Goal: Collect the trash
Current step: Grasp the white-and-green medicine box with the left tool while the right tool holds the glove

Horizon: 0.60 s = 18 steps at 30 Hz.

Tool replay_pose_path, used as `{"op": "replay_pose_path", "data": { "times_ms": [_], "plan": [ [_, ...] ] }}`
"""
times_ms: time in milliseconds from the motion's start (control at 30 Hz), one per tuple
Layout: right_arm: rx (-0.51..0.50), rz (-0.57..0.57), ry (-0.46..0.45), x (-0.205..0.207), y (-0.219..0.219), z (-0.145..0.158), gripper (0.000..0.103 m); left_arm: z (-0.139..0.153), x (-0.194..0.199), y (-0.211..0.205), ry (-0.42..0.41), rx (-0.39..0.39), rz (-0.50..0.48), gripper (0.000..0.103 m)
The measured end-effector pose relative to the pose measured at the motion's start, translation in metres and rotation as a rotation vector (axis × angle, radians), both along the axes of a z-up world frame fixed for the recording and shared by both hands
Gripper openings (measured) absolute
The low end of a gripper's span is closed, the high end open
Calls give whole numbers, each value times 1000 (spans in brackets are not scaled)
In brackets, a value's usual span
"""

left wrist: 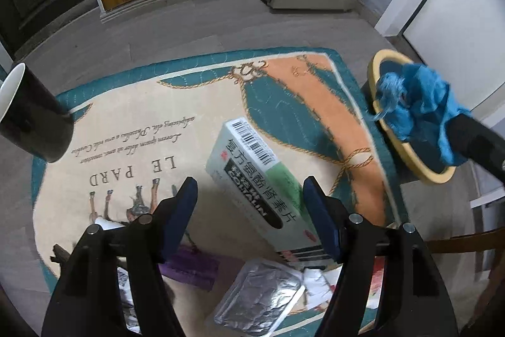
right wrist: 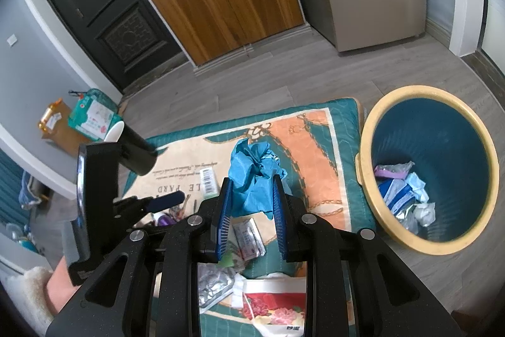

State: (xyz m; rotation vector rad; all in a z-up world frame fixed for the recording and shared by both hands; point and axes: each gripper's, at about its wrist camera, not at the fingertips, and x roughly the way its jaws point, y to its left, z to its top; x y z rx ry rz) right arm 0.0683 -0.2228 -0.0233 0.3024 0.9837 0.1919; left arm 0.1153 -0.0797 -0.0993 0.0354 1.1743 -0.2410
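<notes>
Now: bins 1 | medicine box 1 | blue wad 1 | foil blister 1

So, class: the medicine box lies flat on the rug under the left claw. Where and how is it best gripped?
Probably across its narrow width, at the near end, coming down from above. The medicine box lies flat on the rug, long and slim, so only its long side walls offer parallel faces. The left claw is open, already straddling that end.
</notes>
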Motion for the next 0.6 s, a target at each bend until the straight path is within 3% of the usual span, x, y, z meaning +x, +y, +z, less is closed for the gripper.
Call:
{"op": "replay_pose_path", "data": {
  "times_ms": [133,600],
  "plan": [
    [-1,-4,-1,-1,-1,0,26,3,0,0,-6,46,-4,69],
    [-1,-1,0,-1,-1,1,26,3,10,11,-17,62,36,71]
  ]
}}
